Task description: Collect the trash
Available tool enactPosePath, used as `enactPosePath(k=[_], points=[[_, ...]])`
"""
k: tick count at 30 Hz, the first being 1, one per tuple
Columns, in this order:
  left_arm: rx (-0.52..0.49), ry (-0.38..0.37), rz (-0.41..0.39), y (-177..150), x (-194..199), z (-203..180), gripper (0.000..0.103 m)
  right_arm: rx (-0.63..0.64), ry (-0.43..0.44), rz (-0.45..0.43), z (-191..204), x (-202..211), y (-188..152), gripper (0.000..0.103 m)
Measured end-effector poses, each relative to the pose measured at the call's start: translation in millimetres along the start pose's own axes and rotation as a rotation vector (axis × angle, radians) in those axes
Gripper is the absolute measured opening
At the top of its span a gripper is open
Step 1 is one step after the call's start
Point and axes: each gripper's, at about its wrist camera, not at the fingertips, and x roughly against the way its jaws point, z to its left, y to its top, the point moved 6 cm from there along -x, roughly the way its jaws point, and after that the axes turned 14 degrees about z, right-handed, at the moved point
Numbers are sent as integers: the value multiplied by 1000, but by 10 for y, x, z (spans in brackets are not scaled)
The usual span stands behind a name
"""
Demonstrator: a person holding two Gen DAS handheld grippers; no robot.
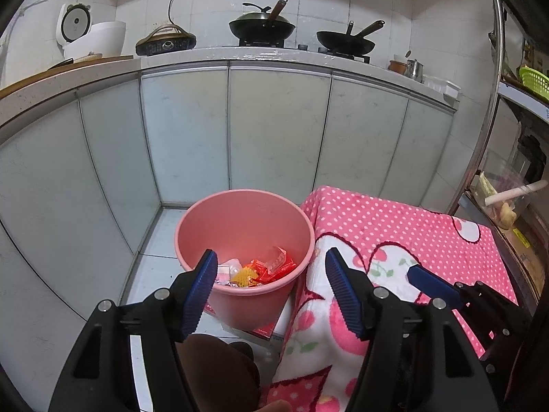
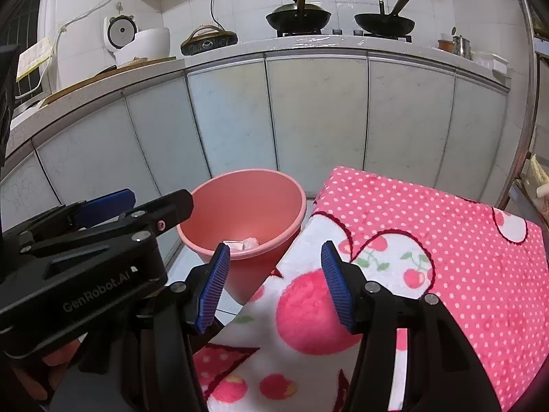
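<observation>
Trash (image 1: 255, 269) is lying at the bottom of the pink bucket (image 1: 192, 219), which is standing on the floor directly against the near-left edge of the cloth-covered bench (image 1: 411, 226), presumably so that items can be carried a short way off the cloth and dropped in. Contents are showing as red and orange wrappers, a yellow piece and some clear or white packaging.

Left tongs (image 1: 271, 290) are hovering above the bucket's near rim, spread wide apart and grasping nothing; this placement is consistent with a drop position over the opening. Right tongs (image 2: 272, 286) are hanging just to the bench side of the bucket, over the corner of the cloth, likewise spread apart and empty.

Bench surface beside the bucket is showing only the pink dotted cloth with cherry pattern; no loose trash is appearing on the visible part of it, though the near portion is hidden behind the tongs.

Judgement: collection is looking largely done on this surface. Any further piece would need locating outside the present views. Risk: the bucket is sitting close to the overhanging cloth, which a low pass could snag.
</observation>
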Motion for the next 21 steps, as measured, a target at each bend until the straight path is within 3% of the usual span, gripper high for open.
enactPosePath(k=[21], points=[[4, -2, 22, -47, 71, -97, 64, -31, -21, -18, -92, 128, -69, 56]])
